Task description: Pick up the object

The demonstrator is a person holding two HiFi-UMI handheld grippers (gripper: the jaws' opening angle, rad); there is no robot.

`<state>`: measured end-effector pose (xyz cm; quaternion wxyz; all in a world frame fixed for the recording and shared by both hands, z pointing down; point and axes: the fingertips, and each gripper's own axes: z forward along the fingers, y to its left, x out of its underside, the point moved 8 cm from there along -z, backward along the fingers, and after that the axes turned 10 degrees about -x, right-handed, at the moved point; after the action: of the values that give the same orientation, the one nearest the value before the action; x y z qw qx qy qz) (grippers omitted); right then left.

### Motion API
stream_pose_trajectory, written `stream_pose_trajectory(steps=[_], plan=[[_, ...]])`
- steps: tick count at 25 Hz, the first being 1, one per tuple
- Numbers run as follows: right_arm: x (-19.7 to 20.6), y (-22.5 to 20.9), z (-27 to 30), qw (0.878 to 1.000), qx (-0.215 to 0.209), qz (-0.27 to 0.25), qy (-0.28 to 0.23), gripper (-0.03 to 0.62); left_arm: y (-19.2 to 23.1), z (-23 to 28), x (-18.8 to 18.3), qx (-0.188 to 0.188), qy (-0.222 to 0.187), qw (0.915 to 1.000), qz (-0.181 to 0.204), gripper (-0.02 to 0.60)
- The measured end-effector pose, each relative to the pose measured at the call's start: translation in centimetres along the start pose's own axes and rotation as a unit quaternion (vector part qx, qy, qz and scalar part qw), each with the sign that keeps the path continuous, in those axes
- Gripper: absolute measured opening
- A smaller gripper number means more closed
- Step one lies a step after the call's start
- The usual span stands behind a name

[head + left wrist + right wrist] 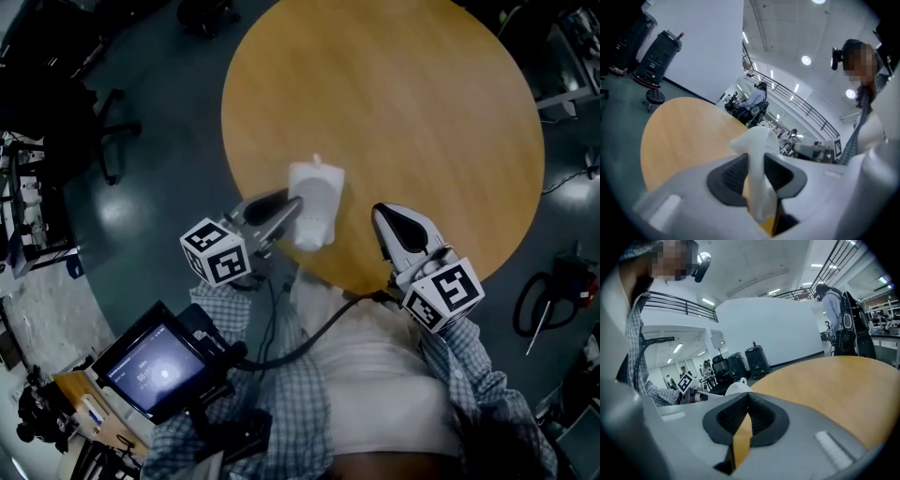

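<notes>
A soft white object (316, 190) with a small knob on top sits near the front edge of the round wooden table (403, 94). My left gripper (298, 210) comes at it from the left and is shut on it. In the left gripper view the white object (757, 145) is pinched between the dark pads (731, 176) and sticks up past them. My right gripper (380, 217) hovers at the table's edge to the right of the object, shut with nothing in it. Its pads (761, 416) meet in the right gripper view, where the white object (736, 388) shows beyond.
A lit screen (155, 370) hangs at the person's left side with a cable running to it. A dark office chair (98, 141) stands on the floor left of the table. Cables (548, 300) lie on the floor at right. People and equipment fill the background.
</notes>
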<state>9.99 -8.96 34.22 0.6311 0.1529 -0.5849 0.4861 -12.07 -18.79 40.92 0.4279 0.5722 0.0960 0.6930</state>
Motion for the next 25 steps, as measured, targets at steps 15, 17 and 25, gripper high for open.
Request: stream_pose_trajectory(steps=[15,17,25], plan=[[-1.1,-0.3,0.3,0.999,-0.024,-0.036,-0.013,0.005,-1.2,-1.3,0.5,-0.009,-0.018,0.9997,0.012,0.109],[-1.1,-0.4,0.4,0.999,-0.028,-0.036,-0.011,0.005,-1.1,-1.4,0.6,-0.012,-0.018,0.9997,0.011,0.109],[-1.2,-0.5,0.6,0.999,-0.031,-0.037,-0.011,0.005,-1.0,-1.5,0.6,-0.015,-0.018,0.9997,0.01,0.109]])
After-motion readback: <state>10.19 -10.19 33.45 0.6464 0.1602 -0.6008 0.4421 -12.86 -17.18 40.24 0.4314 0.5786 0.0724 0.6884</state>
